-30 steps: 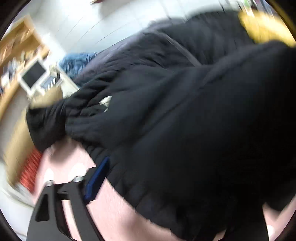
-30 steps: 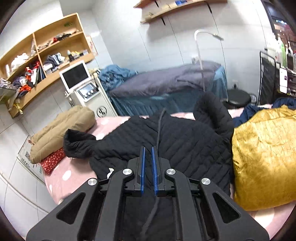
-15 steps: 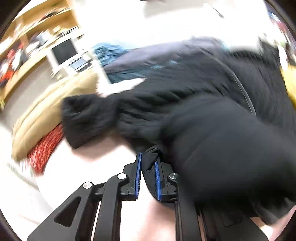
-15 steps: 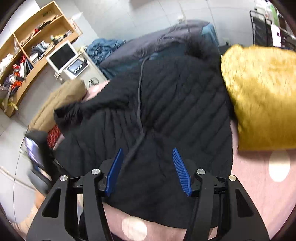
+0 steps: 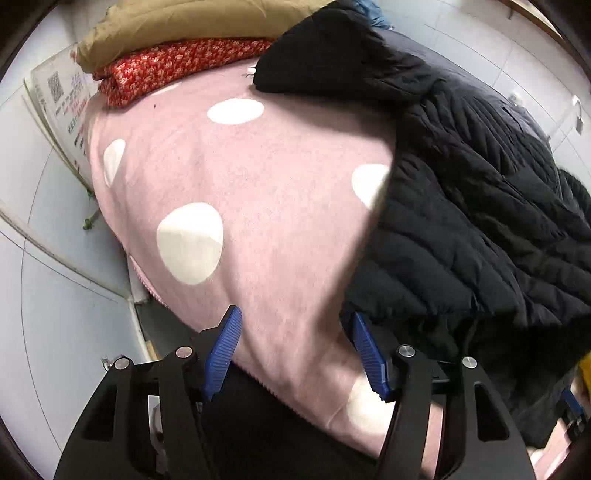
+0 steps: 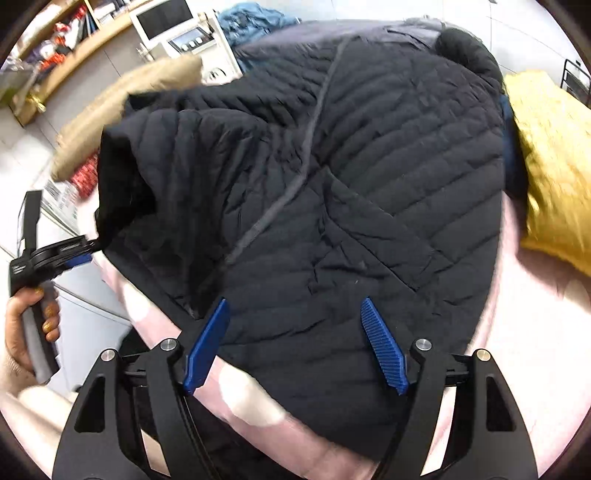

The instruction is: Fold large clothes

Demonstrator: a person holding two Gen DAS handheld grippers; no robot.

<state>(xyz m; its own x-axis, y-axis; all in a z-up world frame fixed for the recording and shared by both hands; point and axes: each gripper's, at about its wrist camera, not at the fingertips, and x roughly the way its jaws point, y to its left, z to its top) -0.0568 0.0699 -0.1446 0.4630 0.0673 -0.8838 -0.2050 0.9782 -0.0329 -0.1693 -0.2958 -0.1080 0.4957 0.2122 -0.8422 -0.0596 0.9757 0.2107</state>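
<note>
Black quilted jacket (image 6: 332,184) is lying spread on the pink dotted bed cover (image 5: 258,184), one piece only, long axis running from the near hem away toward the far collar, zipper line slanting up the middle. Left gripper (image 5: 295,354) is opening over bare cover beside the jacket's edge, nothing between its jaws. Right gripper (image 6: 295,343) is opening above the hem, pads not pressing cloth. One yellow garment (image 6: 546,166) is lying beside it, one tan roll (image 5: 192,26) and one red floral bundle (image 5: 177,66) stacked at the far end.
</note>
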